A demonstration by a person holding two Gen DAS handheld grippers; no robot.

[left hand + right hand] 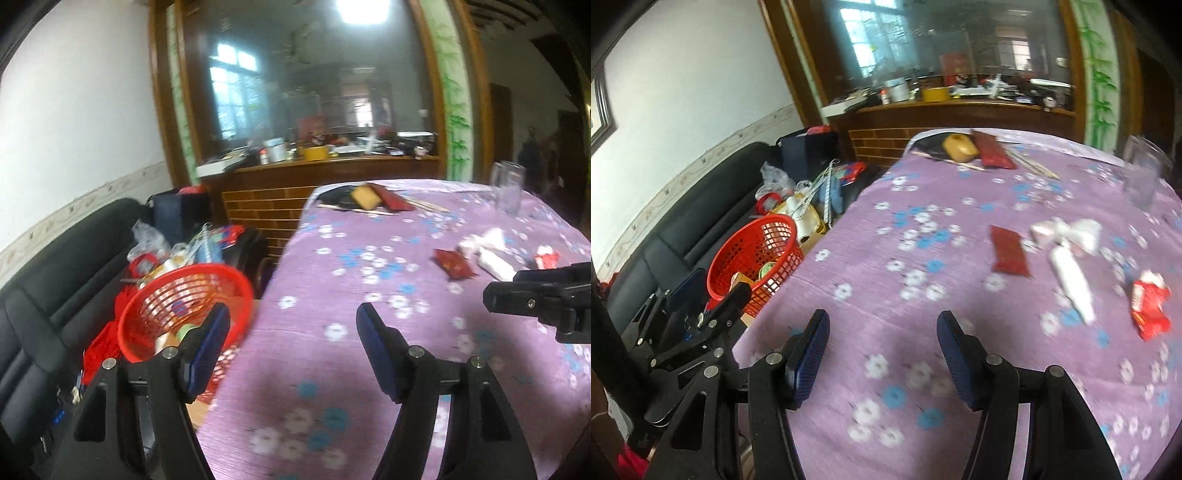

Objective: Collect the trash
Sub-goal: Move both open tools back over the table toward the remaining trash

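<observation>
Between pickups, both jaws released, empty.
We should take the red wrapper (1010, 252) and tissues (1071, 236) mid-counter (923, 369) singly, low and square, then carry to the basket (753, 254) off the left edge.

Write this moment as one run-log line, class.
left gripper: open, empty | right gripper: open, empty | red basket: beside table, holds trash | dark red packet, white wrappers: on tablecloth
</observation>
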